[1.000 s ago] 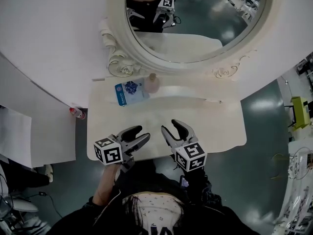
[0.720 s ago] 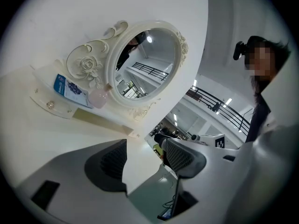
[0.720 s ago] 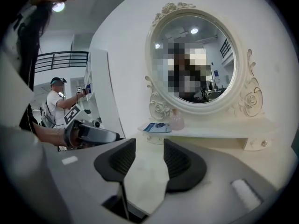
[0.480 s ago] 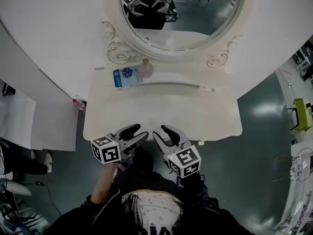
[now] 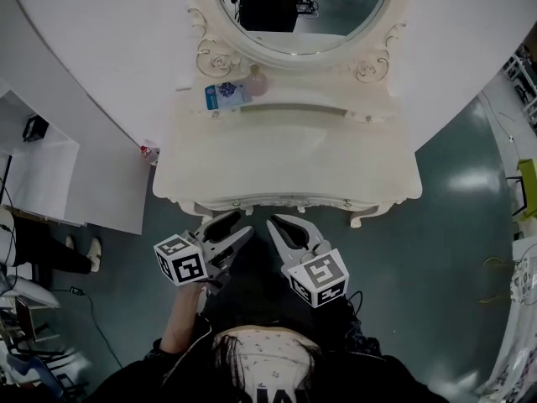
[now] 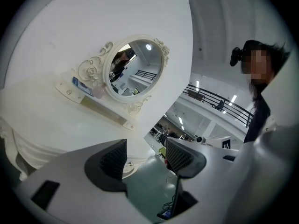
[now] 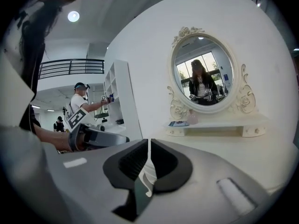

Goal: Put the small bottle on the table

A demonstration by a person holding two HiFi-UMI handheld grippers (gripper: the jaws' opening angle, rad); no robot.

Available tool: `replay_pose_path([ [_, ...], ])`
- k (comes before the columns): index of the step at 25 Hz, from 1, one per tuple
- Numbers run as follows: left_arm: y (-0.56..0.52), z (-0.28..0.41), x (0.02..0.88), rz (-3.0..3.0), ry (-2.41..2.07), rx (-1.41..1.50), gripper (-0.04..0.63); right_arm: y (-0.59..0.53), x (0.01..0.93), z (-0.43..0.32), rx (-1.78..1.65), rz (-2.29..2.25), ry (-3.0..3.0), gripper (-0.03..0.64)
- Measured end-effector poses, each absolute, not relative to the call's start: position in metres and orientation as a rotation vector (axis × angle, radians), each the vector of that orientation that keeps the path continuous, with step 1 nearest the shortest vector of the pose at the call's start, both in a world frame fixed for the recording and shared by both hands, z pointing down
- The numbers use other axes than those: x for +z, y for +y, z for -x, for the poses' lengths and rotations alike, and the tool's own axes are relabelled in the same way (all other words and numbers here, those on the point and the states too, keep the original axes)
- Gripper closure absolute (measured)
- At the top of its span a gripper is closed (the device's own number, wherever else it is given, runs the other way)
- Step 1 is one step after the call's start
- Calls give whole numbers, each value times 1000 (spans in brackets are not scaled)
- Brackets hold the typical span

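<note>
- The left tongs (image 5: 239, 225) hang near the person's body, over the floor and short of the near edge of the table (image 5: 285, 162). Their jaws stand wide apart and hold nothing; the left gripper view shows only floor between the pads. They look like a spare hand kept ready, out of the way.
- A blue packet (image 5: 225, 96) lies flat on the raised shelf (image 5: 327, 108) at the far side of the table, toward its left end. It sits just beside the bottle, so a grasp from the left would probably bump it.
- The small bottle (image 5: 257, 80), pale pink, stands upright on that same shelf at the foot of the mirror (image 5: 298, 11), just right of the packet. It is on the shelf and not yet on the table top. It stands well apart from both tongs, so I judge the task barely begun.
- The right tongs (image 5: 277, 220) hang beside the left pair, also near the body and off the table. Their jaws have just been closing, and the right gripper view shows the pads almost together, with a thin slit and nothing between them. They would have to open again before taking the bottle.
- The table top is bare from the middle to its right end. That leaves plenty of room, probably just in front of the shelf, to set the bottle down.
</note>
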State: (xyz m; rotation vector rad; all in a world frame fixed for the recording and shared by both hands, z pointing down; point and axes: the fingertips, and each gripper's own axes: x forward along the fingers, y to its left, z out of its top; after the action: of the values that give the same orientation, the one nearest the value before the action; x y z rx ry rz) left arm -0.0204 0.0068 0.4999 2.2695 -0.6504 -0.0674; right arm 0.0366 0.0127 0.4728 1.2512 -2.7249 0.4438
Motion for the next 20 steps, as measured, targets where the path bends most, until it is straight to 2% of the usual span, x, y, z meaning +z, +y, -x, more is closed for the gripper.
replay_pose_path([
  [9,60,38,495,-2244,-688,-89,331,62,472,-13,407,-1171,-2755,589],
  [20,75,64,482,-2300,-667,-59,331,64,460,9,425,-1238,-2767,604],
])
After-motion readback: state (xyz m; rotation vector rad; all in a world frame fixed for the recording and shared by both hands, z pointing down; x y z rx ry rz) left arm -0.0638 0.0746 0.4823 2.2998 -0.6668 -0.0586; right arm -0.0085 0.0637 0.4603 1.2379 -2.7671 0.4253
